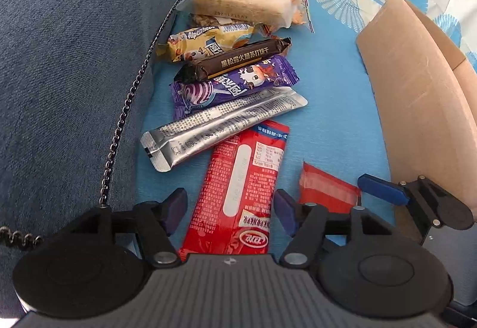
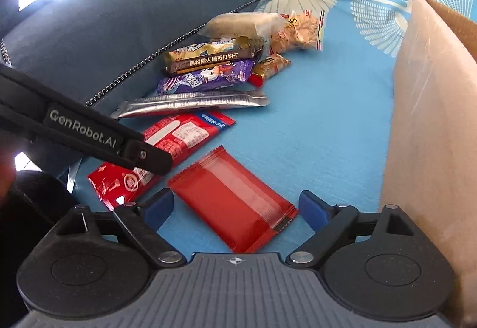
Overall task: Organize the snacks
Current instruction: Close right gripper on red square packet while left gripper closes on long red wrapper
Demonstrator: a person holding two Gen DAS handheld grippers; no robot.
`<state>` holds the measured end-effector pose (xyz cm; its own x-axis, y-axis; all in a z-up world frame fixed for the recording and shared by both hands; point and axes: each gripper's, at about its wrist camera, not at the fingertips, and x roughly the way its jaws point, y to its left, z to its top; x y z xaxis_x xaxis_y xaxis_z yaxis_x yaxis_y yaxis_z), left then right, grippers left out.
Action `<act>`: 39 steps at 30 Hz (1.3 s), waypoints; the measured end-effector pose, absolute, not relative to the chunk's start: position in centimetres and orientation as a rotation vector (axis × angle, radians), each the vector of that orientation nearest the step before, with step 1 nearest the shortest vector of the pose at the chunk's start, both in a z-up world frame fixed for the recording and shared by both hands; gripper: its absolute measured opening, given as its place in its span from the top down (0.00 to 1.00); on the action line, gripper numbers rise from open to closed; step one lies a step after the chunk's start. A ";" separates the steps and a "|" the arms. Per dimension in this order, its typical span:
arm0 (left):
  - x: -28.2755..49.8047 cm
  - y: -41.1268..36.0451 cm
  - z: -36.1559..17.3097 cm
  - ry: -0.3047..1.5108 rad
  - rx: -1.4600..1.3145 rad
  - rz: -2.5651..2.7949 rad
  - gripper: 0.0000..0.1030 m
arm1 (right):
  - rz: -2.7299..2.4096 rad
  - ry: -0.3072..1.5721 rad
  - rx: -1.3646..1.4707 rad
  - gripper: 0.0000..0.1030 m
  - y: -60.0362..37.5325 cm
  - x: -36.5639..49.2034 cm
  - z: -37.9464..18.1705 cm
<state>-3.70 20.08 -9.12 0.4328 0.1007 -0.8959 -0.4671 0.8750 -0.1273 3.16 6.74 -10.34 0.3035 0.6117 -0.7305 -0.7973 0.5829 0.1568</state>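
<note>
My right gripper (image 2: pixel 235 208) stands open around the plain red packet (image 2: pixel 232 202) lying on the blue cushion (image 2: pixel 328 134) beside the cardboard box (image 2: pixel 429 149), left gripper (image 1: pixel 229 208) open over the long red wrapper (image 1: pixel 238 193); I'd close squarely across its width.

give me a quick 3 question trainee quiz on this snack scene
1. True or false: the right gripper is shut on the plain red packet.
2. Which snack lies directly between the purple wrapper and the long red wrapper? A) the silver stick pack B) a green can C) a banana
3. Fill in: the cardboard box stands on the ____ side of the left wrist view.

Key: 1 false, its jaws stand open; 2 A, the silver stick pack; 3 right.
</note>
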 end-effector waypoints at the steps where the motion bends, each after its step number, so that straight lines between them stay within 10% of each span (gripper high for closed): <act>1: -3.6 20.1 -9.2 1.071 -0.382 0.366 0.30 | 0.953 0.844 -0.254 0.10 6.8 3.2 -10.3; 15: -3.2 20.5 -9.3 1.052 -0.396 0.392 0.28 | 1.063 0.786 -0.264 0.70 6.7 2.2 -8.7; 17: -3.2 20.5 -9.3 1.051 -0.396 0.391 0.27 | 1.046 0.789 -0.255 1.00 6.5 2.3 -8.6; 29: -3.1 20.2 -9.3 1.055 -0.389 0.385 0.25 | 0.936 0.715 -0.188 0.98 4.8 2.2 -6.9; 30: -3.1 20.2 -9.3 1.054 -0.390 0.385 0.25 | 0.930 0.715 -0.217 0.94 5.1 2.2 -7.1; 34: -3.2 20.3 -9.3 1.051 -0.397 0.382 0.25 | 0.913 0.715 -0.240 0.27 5.4 2.1 -7.8; 39: -3.4 20.4 -9.2 1.047 -0.405 0.376 0.25 | 0.906 0.765 -0.235 0.16 6.0 3.3 -9.2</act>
<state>-3.36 20.40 -9.23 0.4498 0.1055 -0.8869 -0.4828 0.8641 -0.1421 3.28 5.99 -9.18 0.3785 0.6212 -0.6862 -0.7805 0.6127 0.1242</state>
